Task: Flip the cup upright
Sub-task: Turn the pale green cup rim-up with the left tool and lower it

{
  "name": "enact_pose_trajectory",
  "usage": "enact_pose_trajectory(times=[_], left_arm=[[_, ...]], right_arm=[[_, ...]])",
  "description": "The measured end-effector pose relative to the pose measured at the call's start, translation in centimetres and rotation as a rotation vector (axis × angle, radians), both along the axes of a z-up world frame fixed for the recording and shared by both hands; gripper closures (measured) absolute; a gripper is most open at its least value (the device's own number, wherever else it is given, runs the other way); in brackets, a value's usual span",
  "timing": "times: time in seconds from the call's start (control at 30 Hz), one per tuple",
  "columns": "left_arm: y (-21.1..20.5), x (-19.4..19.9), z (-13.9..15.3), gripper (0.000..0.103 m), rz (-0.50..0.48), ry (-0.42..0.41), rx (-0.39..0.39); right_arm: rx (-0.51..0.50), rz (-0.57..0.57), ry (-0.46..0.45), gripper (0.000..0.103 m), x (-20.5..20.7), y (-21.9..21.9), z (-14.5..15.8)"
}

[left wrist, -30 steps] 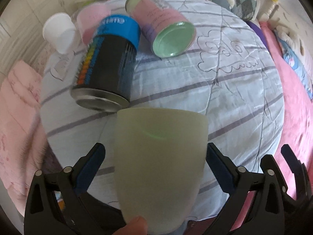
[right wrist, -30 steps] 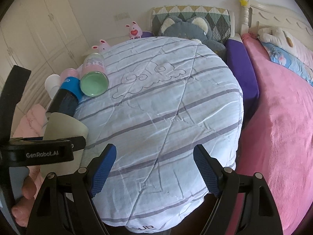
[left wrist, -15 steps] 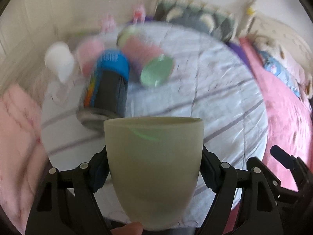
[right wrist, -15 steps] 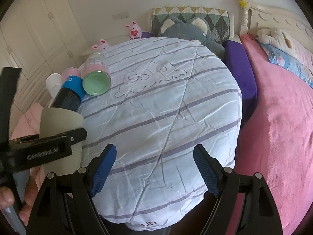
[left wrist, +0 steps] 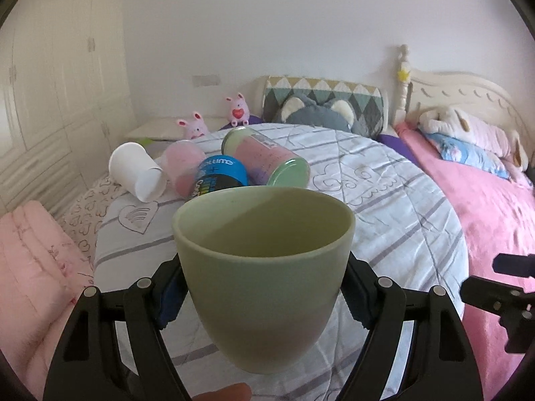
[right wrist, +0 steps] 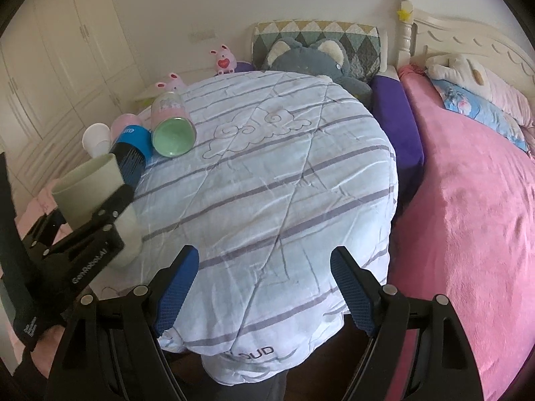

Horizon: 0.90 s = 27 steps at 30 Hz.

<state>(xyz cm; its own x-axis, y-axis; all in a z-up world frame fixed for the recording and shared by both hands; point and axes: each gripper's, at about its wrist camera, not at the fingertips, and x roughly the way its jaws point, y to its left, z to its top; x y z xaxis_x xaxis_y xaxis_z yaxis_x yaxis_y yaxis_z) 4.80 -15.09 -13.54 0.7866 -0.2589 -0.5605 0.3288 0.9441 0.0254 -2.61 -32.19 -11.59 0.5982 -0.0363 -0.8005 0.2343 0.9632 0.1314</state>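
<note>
A striped quilt (right wrist: 267, 173) covers the bed, with a pink blanket (right wrist: 468, 217) along its right side. At the quilt's far left edge lie a green-bottomed bottle (right wrist: 172, 130), a blue-capped can (right wrist: 130, 150), a pink cup (left wrist: 184, 167) and a white paper cup (left wrist: 135, 170), all on their sides. The green cup (left wrist: 264, 267) is off the quilt, clamped at mid-body between the pads of the left gripper (left wrist: 264, 294), mouth up and its long axis close to vertical, tipped slightly. It hangs above the quilt's near-left corner, so setting it down looks like a short descent. The right gripper (right wrist: 265, 287) is spread wide and empty, well apart from the cup.
</note>
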Motion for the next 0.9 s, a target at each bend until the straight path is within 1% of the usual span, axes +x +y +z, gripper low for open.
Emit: enact_pose_trajectory(times=[0.07,0.13,0.17,0.3,0.4,0.5,0.57,0.6,0.67,0.73,0.9], left_arm=[[0.4,-0.9,-0.3,0.023,0.0,-0.034,0.02],[0.3,-1.2,-1.2,0.023,-0.008,-0.048,0.035],[0.3,-1.6,-1.4,0.023,-0.008,-0.072,0.039],[0.0,-2.5,-1.3,0.023,-0.022,-0.094,0.071],[-0.1,-2.6,-1.2,0.022,-0.03,-0.085,0.096],[0.0,-2.4,-1.2,0.018,-0.032,-0.064,0.103],[0.0,-2.4,-1.3,0.011,-0.038,-0.053,0.107],[0.1,-2.5,-1.3,0.009,-0.037,-0.055,0.111],[0.0,-2.8,-1.2,0.003,-0.042,-0.061,0.121],[0.0,-3.0,-1.1,0.002,-0.051,-0.066,0.124],[0.0,-3.4,-0.8,0.001,-0.068,-0.064,0.12]], right_arm=[[-0.002,0.007,-0.005,0.021,-0.1,0.5,0.2],[-0.007,0.011,-0.007,0.021,0.0,0.9,0.3],[-0.008,0.012,-0.008,0.021,0.1,1.1,0.4],[-0.016,0.019,-0.005,0.021,0.1,1.6,0.5],[-0.015,0.023,0.001,0.021,0.2,2.1,0.4],[-0.016,0.031,0.006,0.021,0.2,2.5,0.4],[-0.018,0.032,0.006,0.021,0.2,2.7,0.5],[-0.019,0.033,0.006,0.021,0.3,2.8,0.5],[-0.02,0.033,0.006,0.021,0.3,2.8,0.5],[-0.02,0.033,0.007,0.021,0.3,2.8,0.5],[-0.021,0.034,0.008,0.021,0.3,3.0,0.6]])
